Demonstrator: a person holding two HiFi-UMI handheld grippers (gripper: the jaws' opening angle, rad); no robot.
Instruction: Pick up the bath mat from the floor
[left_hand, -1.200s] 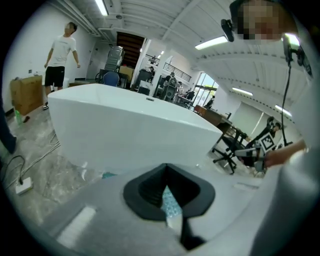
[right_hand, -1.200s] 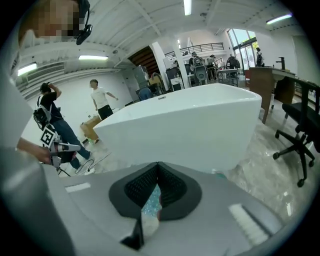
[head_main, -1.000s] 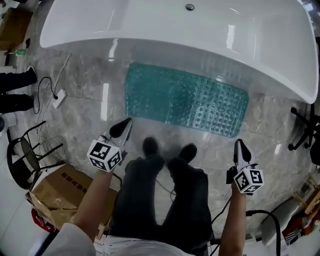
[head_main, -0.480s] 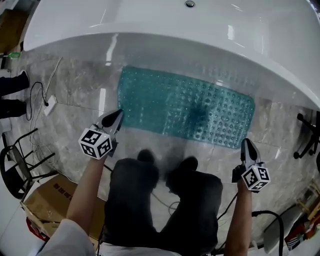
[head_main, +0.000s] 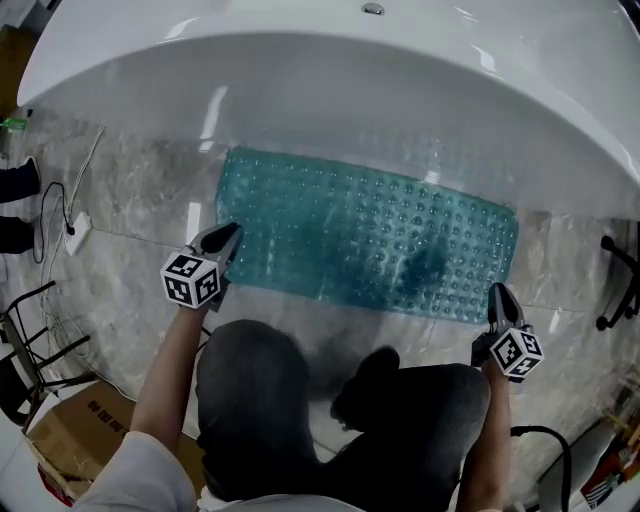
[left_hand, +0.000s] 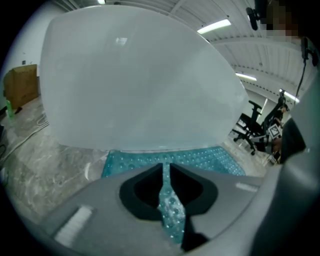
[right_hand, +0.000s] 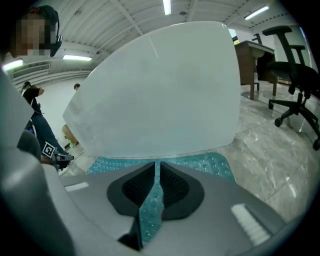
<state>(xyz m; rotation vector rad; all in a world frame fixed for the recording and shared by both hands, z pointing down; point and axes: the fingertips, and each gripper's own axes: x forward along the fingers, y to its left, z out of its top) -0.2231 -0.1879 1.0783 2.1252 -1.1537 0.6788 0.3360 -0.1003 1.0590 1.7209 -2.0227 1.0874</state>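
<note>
Approach step; no grasp made yet.

Left hand-held gripper (head_main: 223, 240) sits at the 8 o'clock edge of the bath mat (head_main: 370, 240), tips over the near-left border. Its jaws are a slit apart and have just been opening. Nothing is clamped; the mat only shows through the gap.

The mat lies flat on the floor (head_main: 130, 200), its far long side under the bathtub (head_main: 330, 90) at 12 o'clock.

Right hand-held gripper (head_main: 499, 298) is at the mat's 4 o'clock corner. Its jaws are likewise barely parted, have just been opening, and are empty.

Judgement:
- Widen both sets of jaws before contact.
- Come in low and work one jaw under the border.
- The studded mat probably clings to the tile, so peel from the two ends.
- Close both sides together and raise them evenly, so the limp middle follows without dragging.
</note>
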